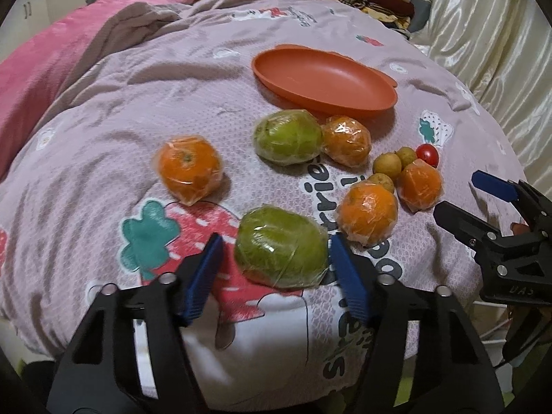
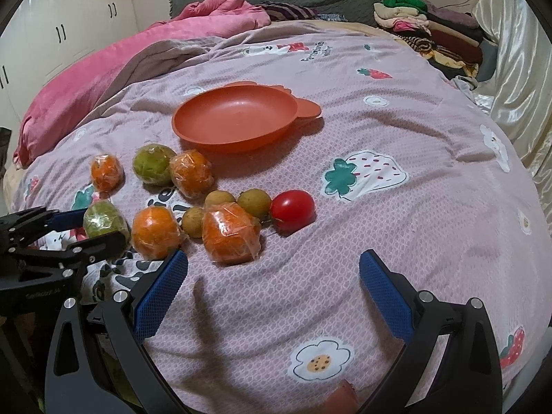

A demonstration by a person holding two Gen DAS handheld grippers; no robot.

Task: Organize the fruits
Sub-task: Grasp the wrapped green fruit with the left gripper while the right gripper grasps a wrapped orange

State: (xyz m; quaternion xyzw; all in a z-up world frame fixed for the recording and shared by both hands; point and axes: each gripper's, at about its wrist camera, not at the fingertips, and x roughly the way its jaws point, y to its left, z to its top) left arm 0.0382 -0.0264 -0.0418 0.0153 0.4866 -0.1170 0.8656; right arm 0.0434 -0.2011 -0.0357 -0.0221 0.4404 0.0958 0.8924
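Observation:
My left gripper [image 1: 276,238] straddles a green fruit wrapped in film [image 1: 281,248] on the bedspread. Its right pad [image 1: 345,272] touches the fruit. The left pad [image 1: 203,276] stands a little apart, so the jaws are open around it. My right gripper [image 2: 272,257] hangs open over bare bedspread, nothing between its fingers, just in front of a wrapped orange [image 2: 230,236] and a red tomato [image 2: 292,208]. Further back lies an empty orange plate [image 2: 234,120]. A second green fruit [image 1: 286,136], several wrapped oranges and three small brown fruits [image 1: 388,165] lie between.
A pink blanket [image 2: 103,69] is bunched along the left side of the bed. Folded clothes [image 2: 431,31] are stacked at the far right by a cream curtain [image 2: 510,69]. White wardrobe doors [image 2: 62,24] stand at the left. The bed's near edge drops away below both grippers.

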